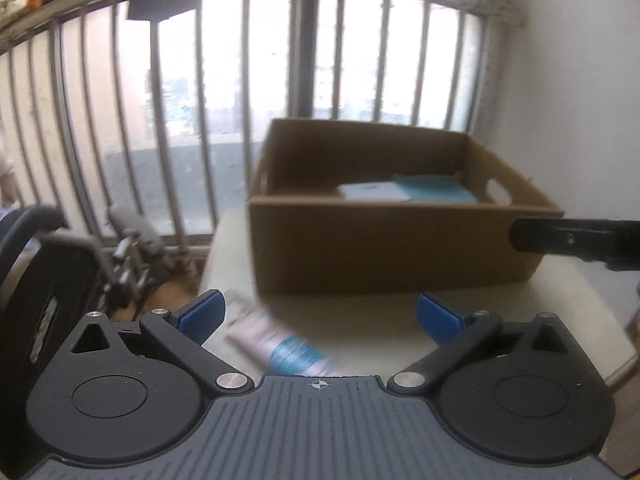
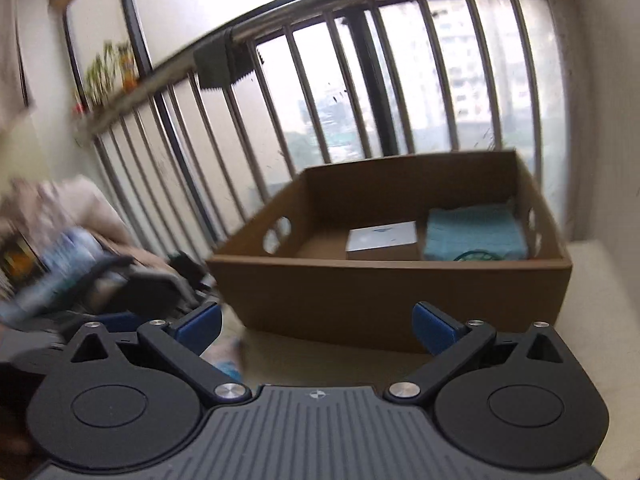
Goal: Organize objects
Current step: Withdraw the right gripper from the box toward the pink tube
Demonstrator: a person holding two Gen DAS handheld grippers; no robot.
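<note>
Brown open cardboard box on pale tabletop, holding white flat box beside teal folded cloth. Left gripper, right gripper: both released, nothing grasped.

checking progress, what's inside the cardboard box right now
In the box: a white carton, a teal cloth beside it, and a green cord. The near wall hides the floor behind it.

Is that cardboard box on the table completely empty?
No: the right wrist view shows a small white box and a folded teal cloth lying inside the cardboard box.
</note>
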